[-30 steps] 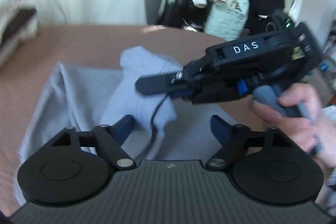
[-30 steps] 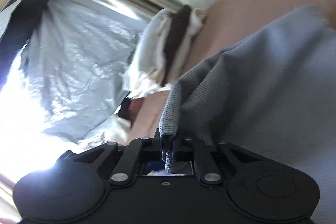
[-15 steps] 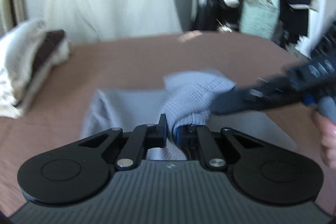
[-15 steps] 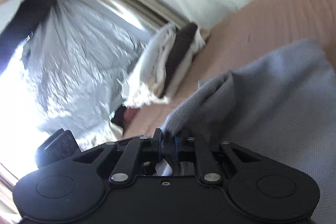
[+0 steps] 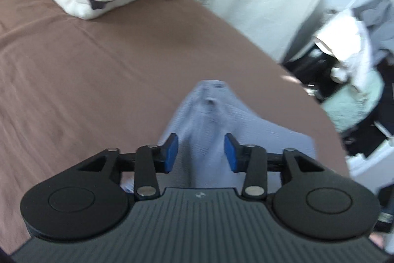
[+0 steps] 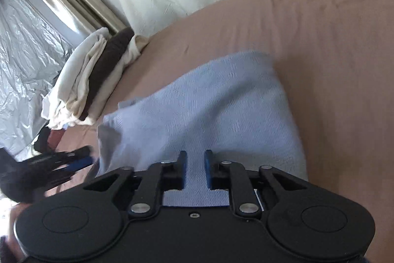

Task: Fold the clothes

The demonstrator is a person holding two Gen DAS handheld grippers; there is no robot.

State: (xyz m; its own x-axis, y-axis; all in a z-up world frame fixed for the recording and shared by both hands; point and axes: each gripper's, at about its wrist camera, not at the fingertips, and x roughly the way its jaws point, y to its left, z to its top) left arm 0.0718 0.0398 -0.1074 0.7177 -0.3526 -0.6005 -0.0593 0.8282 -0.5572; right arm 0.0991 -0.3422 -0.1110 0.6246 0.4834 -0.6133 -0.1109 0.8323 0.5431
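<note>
Since a second ago I've swung my left gripper [image 5: 200, 152] across the bed and let go: its jaws are opening, a raised ridge of the pale blue knit garment [image 5: 209, 120] between the pads but not pinched. My right gripper [image 6: 194, 169] is opening too, jaws narrow, the cloth lying under them, unheld. The garment rests on the brown bedsheet [image 5: 86, 70], its long axis running away from both grippers toward the stack of folded clothes [image 6: 93, 80]. The right sits nearer its bulk. The near hem is hidden under both gripper bodies, and motion blur smears the edges.
</note>
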